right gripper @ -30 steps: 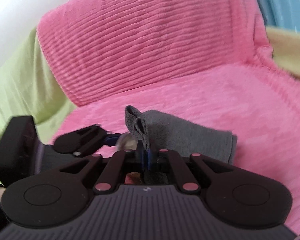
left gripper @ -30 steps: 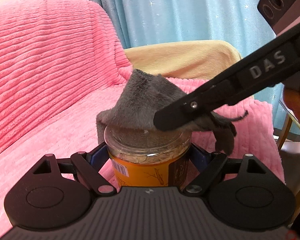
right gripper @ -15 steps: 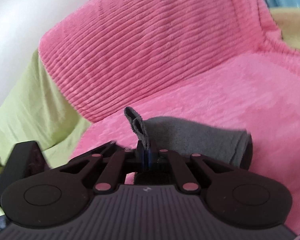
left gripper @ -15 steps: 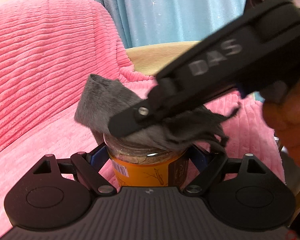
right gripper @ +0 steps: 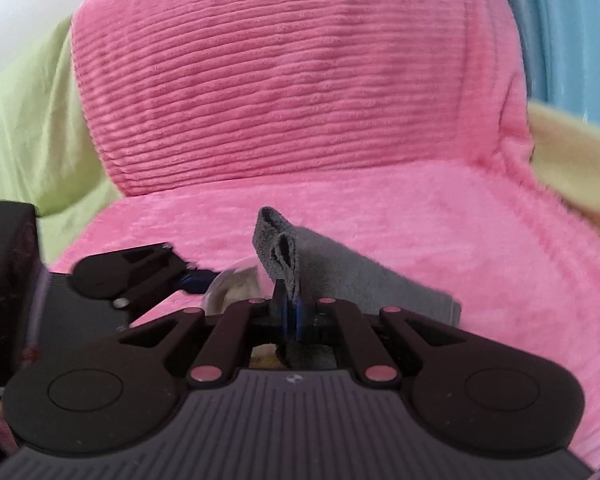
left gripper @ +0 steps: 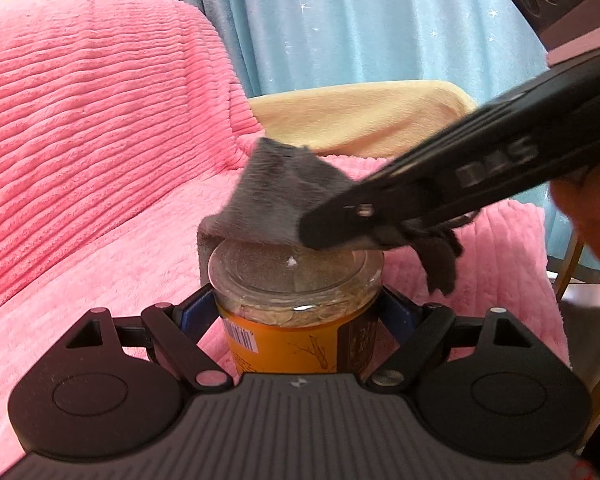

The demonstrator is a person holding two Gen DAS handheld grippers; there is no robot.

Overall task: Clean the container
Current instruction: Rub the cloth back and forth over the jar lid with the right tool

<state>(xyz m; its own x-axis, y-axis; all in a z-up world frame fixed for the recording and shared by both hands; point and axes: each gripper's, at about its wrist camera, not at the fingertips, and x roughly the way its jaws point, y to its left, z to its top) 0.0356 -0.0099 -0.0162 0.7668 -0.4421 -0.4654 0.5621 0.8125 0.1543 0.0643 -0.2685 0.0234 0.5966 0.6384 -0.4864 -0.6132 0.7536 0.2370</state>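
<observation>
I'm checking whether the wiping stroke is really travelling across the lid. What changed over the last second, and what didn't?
The right gripper, shut on the grey cloth, swept the cloth leftward over the jar's clear lid half a second ago, then drew back right, uncovering the lid's near part again. The left gripper stayed clamped on the jar; neither grip changed.

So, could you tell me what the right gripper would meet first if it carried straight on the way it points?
Probably the pink blanket on the seat: the right gripper, clamping the grey cloth, has nothing else ahead, though depth is unclear.

Bright, soft daylight (edges perhaps blurred).
</observation>
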